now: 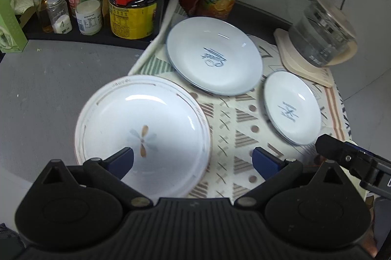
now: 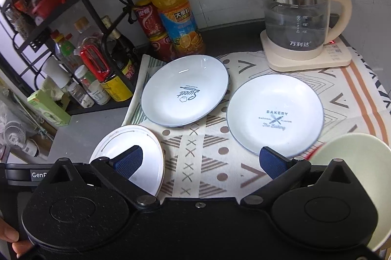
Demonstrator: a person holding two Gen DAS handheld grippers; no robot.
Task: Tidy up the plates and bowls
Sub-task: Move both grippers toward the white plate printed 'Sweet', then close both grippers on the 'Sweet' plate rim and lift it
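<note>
While nothing is being gripped: three plates and one bowl are lying apart, unstacked.
Landmark: kettle [image 2: 297,15], standing at the patterned cloth's [image 2: 195,162] far corner.
Sweet plate [image 2: 184,90]: sitting left of the kettle, on the cloth.
Bakery plate [image 2: 275,117]: sitting in front of the kettle.
Gold-rimmed plate [image 1: 143,135]: lying farthest from the kettle, half off the cloth onto the desk [image 1: 53,79].
Bowl [image 2: 352,162]: sitting nearest the camera, below the kettle.
Left hand-held gripper [image 1: 193,159]: hovering released over the gold-rimmed plate's rim, probably lining up to grasp its edge.
Right hand-held gripper [image 2: 200,159]: hovering released, empty.

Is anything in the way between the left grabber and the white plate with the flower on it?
Nothing visible. The open left gripper hangs just above the near rim of the white flower-patterned plate, with only the patterned cloth mat beside it.
</note>
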